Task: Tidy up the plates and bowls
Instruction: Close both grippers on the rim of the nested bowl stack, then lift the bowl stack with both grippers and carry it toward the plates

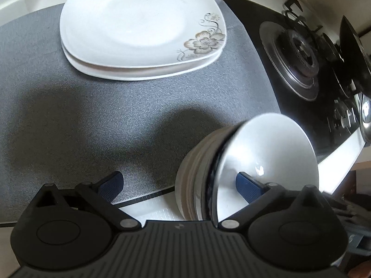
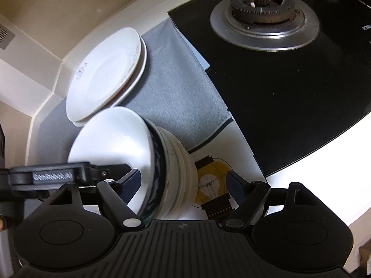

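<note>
Two white plates (image 1: pixel 139 30) with flower prints lie stacked on a grey mat (image 1: pixel 92 120) at the far side; they also show in the right wrist view (image 2: pixel 102 76). A stack of white bowls (image 1: pixel 255 162) with a dark rim band sits tilted at the mat's near right edge. My left gripper (image 1: pixel 180 183) is open, its right finger inside the top bowl and the stack's wall between the jaws. My right gripper (image 2: pixel 185 183) is open around the same bowl stack (image 2: pixel 139 153), its left finger inside the top bowl. Neither clamps visibly.
A black glass gas stove (image 2: pixel 289 92) with a burner (image 2: pixel 262 2) lies right of the mat. A sheet with a light-bulb drawing (image 2: pixel 213 183) lies under the bowls. A beige wall and white counter edge (image 2: pixel 46 88) bound the left. Pot lids (image 1: pixel 357 53) stand beyond the stove.
</note>
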`<state>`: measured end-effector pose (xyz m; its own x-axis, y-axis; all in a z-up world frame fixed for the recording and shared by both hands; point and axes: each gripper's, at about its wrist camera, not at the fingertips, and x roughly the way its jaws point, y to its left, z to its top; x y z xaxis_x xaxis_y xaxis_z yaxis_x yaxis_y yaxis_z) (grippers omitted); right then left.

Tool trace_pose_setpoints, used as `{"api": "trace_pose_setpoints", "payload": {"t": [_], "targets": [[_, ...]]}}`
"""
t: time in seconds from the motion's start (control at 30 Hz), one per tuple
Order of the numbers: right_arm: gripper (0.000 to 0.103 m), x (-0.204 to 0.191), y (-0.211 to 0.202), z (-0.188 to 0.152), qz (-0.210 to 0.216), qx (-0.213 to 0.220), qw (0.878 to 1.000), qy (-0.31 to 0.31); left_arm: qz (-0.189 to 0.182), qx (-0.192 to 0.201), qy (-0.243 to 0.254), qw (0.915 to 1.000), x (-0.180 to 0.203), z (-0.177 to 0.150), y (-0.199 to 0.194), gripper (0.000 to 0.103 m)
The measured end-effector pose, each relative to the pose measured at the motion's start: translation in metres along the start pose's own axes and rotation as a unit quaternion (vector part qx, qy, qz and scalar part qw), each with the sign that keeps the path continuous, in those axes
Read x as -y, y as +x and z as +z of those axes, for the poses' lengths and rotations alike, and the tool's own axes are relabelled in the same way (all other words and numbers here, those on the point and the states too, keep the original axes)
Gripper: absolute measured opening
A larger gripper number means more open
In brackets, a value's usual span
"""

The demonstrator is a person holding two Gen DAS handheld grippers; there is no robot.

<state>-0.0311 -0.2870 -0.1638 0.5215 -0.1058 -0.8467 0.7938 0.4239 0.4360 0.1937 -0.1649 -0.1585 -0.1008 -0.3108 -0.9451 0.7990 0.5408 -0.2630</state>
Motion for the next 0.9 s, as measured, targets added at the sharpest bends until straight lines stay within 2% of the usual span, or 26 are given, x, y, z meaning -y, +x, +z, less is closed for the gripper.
{"api": "trace_pose_setpoints", "payload": {"t": [0.4,0.7,0.9], "targets": [[0.085,-0.007,0.018,0.001,0.019,-0.025,0.999,-0.004,-0.048,-0.026,-0.067,0.9962,-0.021,0.009,0.009,0.103],[0.089,-0.004,0.025,0.003,0.03,-0.039,0.999,0.015,-0.052,-0.022,-0.046,0.9973,-0.016,0.011,0.01,0.103],[0.088,-0.005,0.028,0.007,0.039,-0.044,0.998,0.009,-0.053,-0.025,-0.043,0.9973,-0.014,0.011,0.012,0.103]]}}
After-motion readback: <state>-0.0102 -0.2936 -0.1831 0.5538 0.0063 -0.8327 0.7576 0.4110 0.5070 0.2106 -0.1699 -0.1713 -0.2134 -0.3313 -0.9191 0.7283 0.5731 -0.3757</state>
